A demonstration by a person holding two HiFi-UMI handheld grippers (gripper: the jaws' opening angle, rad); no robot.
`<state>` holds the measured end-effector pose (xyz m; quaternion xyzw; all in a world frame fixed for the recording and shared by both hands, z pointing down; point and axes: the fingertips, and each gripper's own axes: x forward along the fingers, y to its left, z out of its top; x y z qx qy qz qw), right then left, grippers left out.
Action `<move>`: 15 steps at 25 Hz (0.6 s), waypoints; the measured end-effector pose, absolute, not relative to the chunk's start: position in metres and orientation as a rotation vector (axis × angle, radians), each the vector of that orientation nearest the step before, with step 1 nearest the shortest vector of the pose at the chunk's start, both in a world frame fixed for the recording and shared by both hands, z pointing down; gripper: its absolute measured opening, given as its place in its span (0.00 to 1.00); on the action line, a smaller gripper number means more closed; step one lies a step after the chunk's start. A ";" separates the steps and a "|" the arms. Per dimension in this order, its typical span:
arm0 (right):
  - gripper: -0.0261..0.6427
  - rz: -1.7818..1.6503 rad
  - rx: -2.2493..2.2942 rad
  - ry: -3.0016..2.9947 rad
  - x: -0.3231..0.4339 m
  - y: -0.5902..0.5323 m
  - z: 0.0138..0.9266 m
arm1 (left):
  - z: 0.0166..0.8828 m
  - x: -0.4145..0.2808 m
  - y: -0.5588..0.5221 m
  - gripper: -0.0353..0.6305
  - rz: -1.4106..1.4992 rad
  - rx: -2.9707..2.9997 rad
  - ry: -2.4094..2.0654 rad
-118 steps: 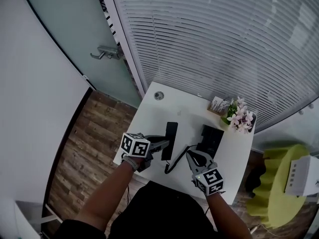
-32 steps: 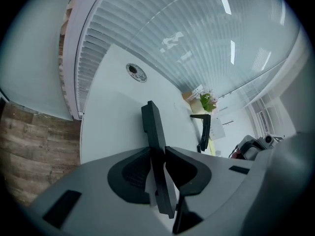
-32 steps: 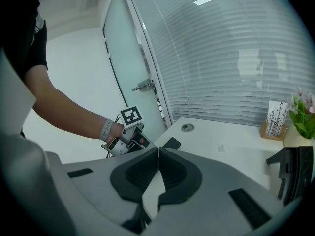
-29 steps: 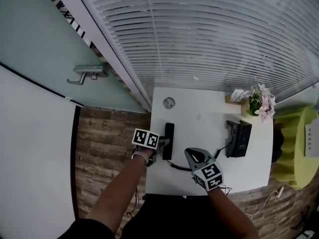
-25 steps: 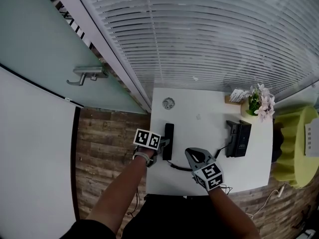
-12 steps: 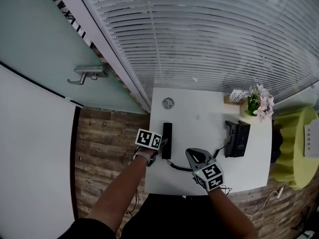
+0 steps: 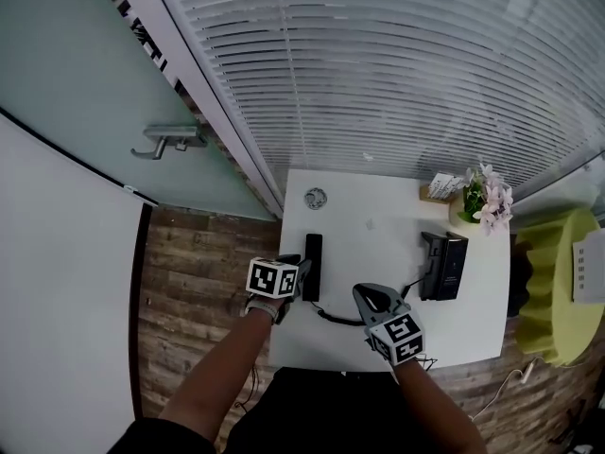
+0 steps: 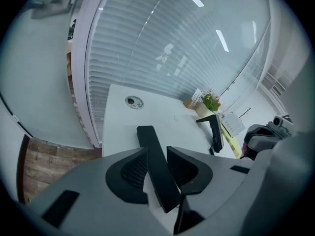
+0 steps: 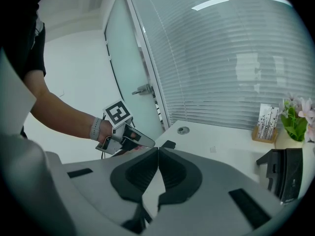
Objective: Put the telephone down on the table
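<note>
The black telephone handset lies flat on the white table near its left edge. My left gripper stands astride the handset's near half, open, with a slit of table showing beside one pad. In the left gripper view the handset runs out between the pads. A curly cord leads from it toward the phone base at the right. My right gripper hovers near the front edge, shut and empty; its pads meet. The left gripper also shows in the right gripper view.
A potted pink flower and a small card holder stand at the table's back right. A round cable grommet sits at the back left. Blinds run behind the table, a glass door with a handle is left, a yellow-green chair right.
The left gripper has let go of the handset and drawn back a little toward me. The handset rests on the table. The right gripper has hardly moved.
</note>
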<state>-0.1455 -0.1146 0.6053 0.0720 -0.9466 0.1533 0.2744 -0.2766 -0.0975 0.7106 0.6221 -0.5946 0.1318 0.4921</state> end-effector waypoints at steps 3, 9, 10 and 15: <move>0.07 0.403 0.196 -2.569 -0.133 -0.116 0.595 | 0.685 -0.260 -0.095 0.24 0.247 1.578 -1.484; 0.07 0.362 0.186 -2.620 -0.102 -0.121 0.574 | 0.610 -0.212 -0.096 0.23 0.160 1.735 -1.563; 0.07 0.355 0.186 -2.630 -0.095 -0.123 0.569 | 0.599 -0.203 -0.097 0.23 0.145 1.755 -1.571; 0.07 0.331 0.195 -2.671 -0.058 -0.129 0.548 | 0.546 -0.152 -0.099 0.23 0.097 1.883 -1.613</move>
